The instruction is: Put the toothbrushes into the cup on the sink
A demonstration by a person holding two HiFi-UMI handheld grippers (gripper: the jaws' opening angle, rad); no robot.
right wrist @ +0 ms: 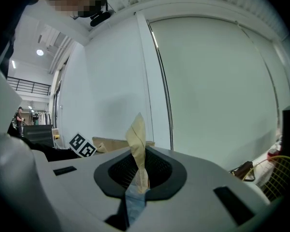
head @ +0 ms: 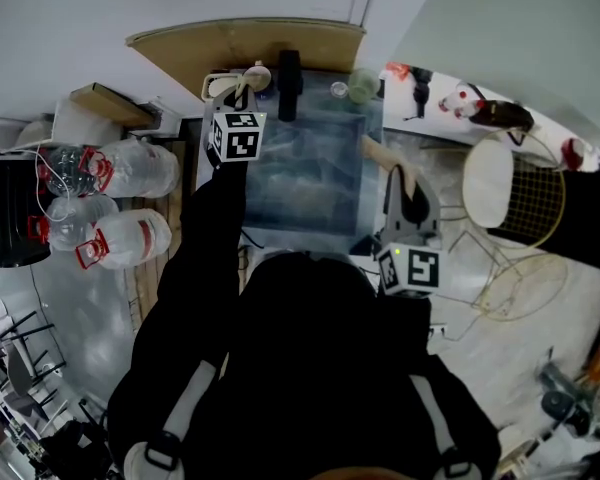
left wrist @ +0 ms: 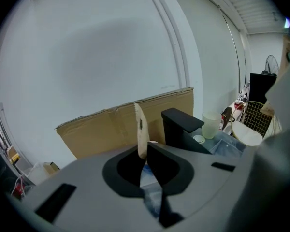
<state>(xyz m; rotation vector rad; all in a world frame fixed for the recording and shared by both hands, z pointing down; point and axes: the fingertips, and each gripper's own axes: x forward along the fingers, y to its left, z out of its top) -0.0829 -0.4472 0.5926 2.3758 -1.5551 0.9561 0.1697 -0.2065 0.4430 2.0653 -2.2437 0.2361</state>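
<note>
In the left gripper view my left gripper (left wrist: pixel 146 151) is shut on a pale beige toothbrush (left wrist: pixel 140 127) that stands up between the jaws. In the head view this gripper (head: pixel 238 98) hangs over the sink's back left corner, next to a small beige cup (head: pixel 259 75) and left of the black faucet (head: pixel 289 84). A pale green translucent cup (head: pixel 362 85) stands right of the faucet. My right gripper (head: pixel 404 186) is over the sink's right edge, shut on a second beige toothbrush (head: pixel 382 154), which rises from the jaws (right wrist: pixel 137 153).
The glass sink (head: pixel 310 183) lies ahead, with a cardboard sheet (head: pixel 245 50) behind it against the wall. Large water bottles (head: pixel 115 203) stand on the floor at the left. A white wire chair (head: pixel 500 188) is at the right.
</note>
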